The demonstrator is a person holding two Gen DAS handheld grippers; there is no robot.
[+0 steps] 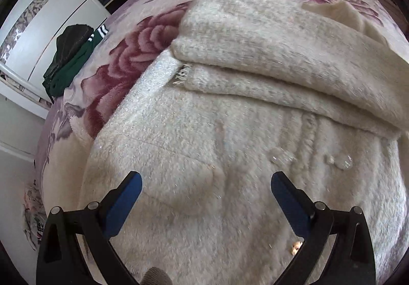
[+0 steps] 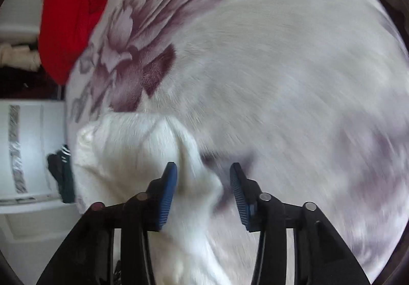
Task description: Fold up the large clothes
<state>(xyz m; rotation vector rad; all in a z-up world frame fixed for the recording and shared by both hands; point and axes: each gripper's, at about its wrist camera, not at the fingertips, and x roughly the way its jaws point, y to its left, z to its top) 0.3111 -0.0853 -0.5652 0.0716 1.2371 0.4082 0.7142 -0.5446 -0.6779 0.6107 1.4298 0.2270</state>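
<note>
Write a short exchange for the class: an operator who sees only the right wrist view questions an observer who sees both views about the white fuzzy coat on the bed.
Operator: Is the coat folded at all?
Observer: Partly. On the white fuzzy coat, a thick folded layer lies across the body.
Operator: What are the left tongs doing?
Observer: The left tongs are wide open above the coat's pocket, with nothing between them.

No readable txt; small tag [image 1: 184, 74] on white fuzzy garment [image 1: 204, 157], lettering illegible.
</note>
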